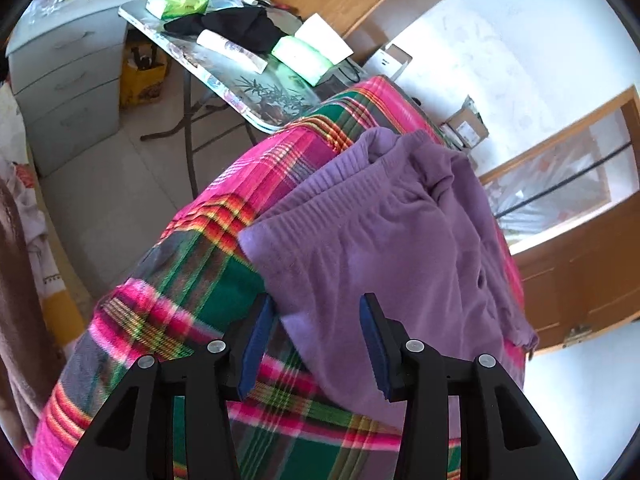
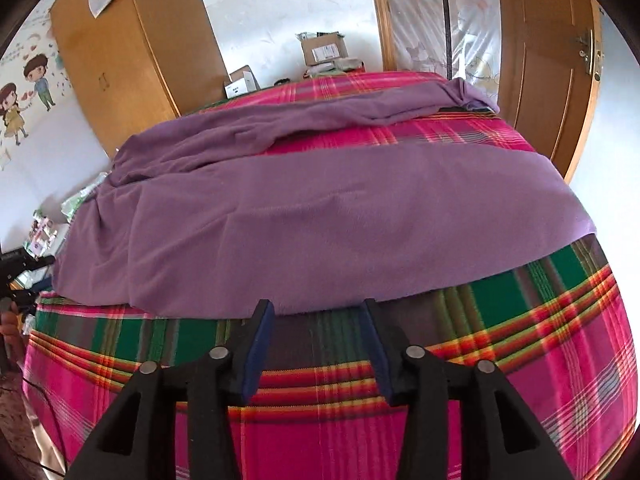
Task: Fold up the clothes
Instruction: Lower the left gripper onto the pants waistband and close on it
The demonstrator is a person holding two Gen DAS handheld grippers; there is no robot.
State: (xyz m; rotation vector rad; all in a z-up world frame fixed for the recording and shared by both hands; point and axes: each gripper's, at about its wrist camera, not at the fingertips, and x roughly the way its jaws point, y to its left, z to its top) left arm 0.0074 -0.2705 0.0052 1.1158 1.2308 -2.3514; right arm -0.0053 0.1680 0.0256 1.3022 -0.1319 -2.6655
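Pink-green plaid bedcover carries the purple fleece garment, spread flat with one long part doubled over. We're mid-fold, lining up on its near hem. Left gripper released, straddling a corner; right gripper released, empty. Next: pinch both edges, lift across.

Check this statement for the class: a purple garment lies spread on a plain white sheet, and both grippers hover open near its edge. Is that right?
One detail is wrong: the sheet isn't plain white. Both wrist views show the purple garment on a pink, green and orange plaid cover. The rest holds: the left gripper and right gripper are open near its edge.
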